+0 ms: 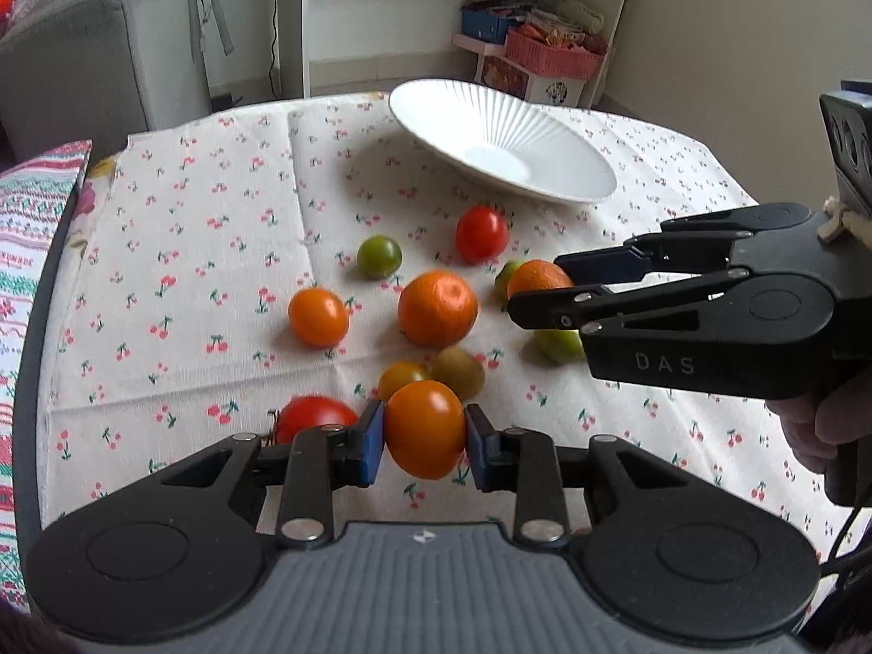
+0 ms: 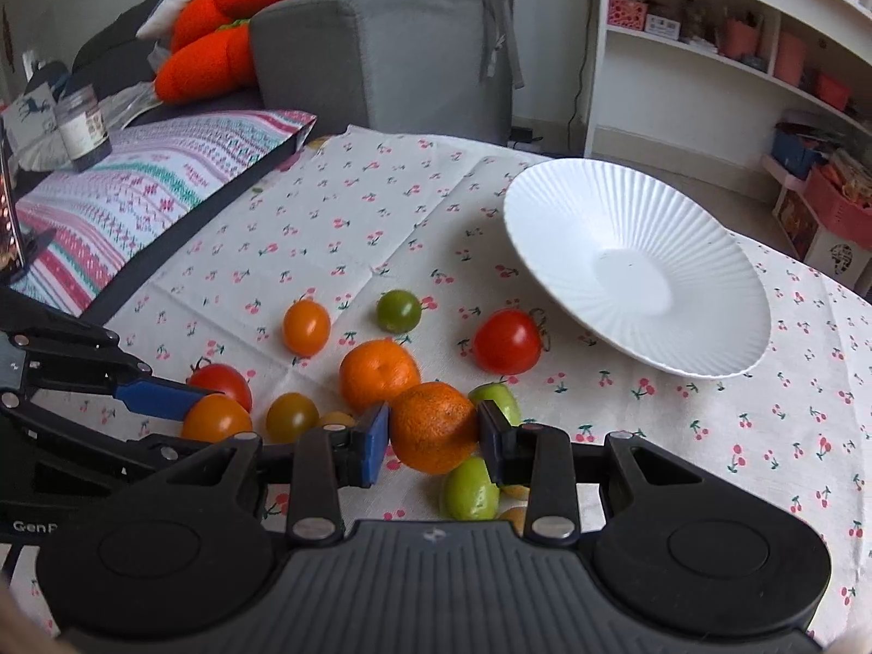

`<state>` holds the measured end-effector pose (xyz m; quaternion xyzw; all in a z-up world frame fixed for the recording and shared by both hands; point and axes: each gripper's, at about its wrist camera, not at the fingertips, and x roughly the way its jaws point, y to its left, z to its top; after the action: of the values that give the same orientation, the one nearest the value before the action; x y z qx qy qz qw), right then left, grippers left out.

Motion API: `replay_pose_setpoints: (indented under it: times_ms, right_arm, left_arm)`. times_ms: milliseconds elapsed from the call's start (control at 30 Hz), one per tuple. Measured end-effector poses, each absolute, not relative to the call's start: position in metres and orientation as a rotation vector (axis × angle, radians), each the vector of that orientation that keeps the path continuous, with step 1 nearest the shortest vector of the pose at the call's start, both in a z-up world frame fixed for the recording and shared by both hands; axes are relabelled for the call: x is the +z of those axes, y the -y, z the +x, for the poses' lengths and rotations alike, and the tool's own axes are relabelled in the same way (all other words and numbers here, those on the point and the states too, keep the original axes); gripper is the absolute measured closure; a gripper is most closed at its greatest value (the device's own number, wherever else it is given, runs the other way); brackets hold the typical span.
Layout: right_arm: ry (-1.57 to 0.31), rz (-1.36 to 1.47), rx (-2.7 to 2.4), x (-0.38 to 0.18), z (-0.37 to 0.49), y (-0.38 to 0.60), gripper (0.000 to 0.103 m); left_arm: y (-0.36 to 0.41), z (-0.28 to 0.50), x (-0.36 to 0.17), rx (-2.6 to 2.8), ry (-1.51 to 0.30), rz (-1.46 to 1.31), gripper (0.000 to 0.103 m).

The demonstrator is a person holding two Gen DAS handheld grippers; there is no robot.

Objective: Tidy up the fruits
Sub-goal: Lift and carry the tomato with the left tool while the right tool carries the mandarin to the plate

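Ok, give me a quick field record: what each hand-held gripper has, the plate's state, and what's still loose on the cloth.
left hand-held gripper: shut on orange tomato
right hand-held gripper: shut on mandarin
white plate: empty, on the tablecloth
loose fruit: second mandarin, two red tomatoes, a small orange tomato, green ones
fruit plated: none yet

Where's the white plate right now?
The white plate sits empty at the table's far right in both wrist views, beyond the fruit cluster, with a red tomato nearest its rim.
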<state>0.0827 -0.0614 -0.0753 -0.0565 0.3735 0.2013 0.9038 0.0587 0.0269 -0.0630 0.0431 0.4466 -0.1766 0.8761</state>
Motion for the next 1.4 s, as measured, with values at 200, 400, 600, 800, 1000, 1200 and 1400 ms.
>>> replay_pose_setpoints:
  times_ms: [200,400,600,800,1000,1200,1400]
  right_arm:
    - [-0.735,-0.089,0.396,-0.062,0.085,0.076,0.071]
    - [-0.708,-0.045,0.359,-0.053,0.088,0.095,0.071]
    - [-0.704,0.035,0.326,-0.047,0.104,0.116,0.071]
    - [-0.705,0.084,0.268,-0.048,0.128,0.138,0.071]
    - [-0.719,0.135,0.222,-0.064,0.152,0.156,0.071]
    - [-0.728,0.189,0.214,-0.079,0.168,0.167,0.071]
    - [-0.717,0.196,0.227,-0.086,0.174,0.166,0.071]
  left_arm:
    - [-0.016,0.064,-0.057,-0.369,-0.905,0.112,0.096]
    - [-0.003,0.066,-0.044,-0.382,-0.875,0.127,0.096]
    - [0.010,0.085,-0.029,-0.398,-0.852,0.106,0.096]
    - [0.039,0.121,-0.021,-0.463,-0.781,0.145,0.096]
    - [0.059,0.167,-0.035,-0.505,-0.755,0.136,0.096]
    - [0.067,0.200,-0.057,-0.501,-0.762,0.129,0.096]
    - [0.077,0.213,-0.068,-0.486,-0.768,0.181,0.096]
